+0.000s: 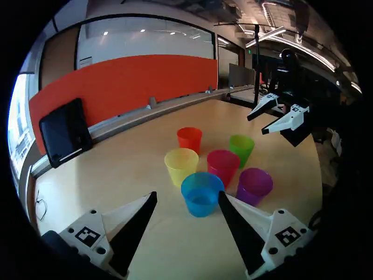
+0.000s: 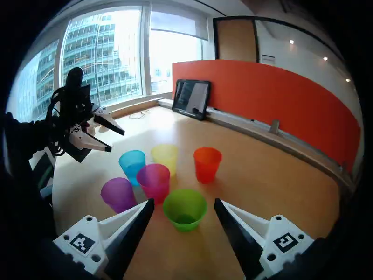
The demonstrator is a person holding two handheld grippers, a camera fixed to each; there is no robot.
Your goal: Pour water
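Note:
Several plastic cups stand close together on a light wooden table (image 1: 140,154). In the left gripper view my left gripper (image 1: 187,201) is open, and the blue cup (image 1: 202,193) stands between its fingertips, untouched. Behind it are the yellow cup (image 1: 181,165), red-pink cup (image 1: 223,166), purple cup (image 1: 253,185), orange cup (image 1: 189,139) and green cup (image 1: 241,149). The right gripper (image 1: 265,120) hovers beyond them, open. In the right gripper view my right gripper (image 2: 184,205) is open around the green cup (image 2: 185,209), not pressing it. The left gripper (image 2: 109,140) hangs open at the left, above the blue cup (image 2: 132,164).
A dark tablet (image 1: 65,130) leans against the orange partition (image 1: 121,84) at the table's far edge. Large windows (image 2: 102,60) lie beyond the table in the right gripper view. A person's dark sleeve (image 2: 23,140) holds the left gripper. Bare tabletop (image 2: 279,177) spreads right of the cups.

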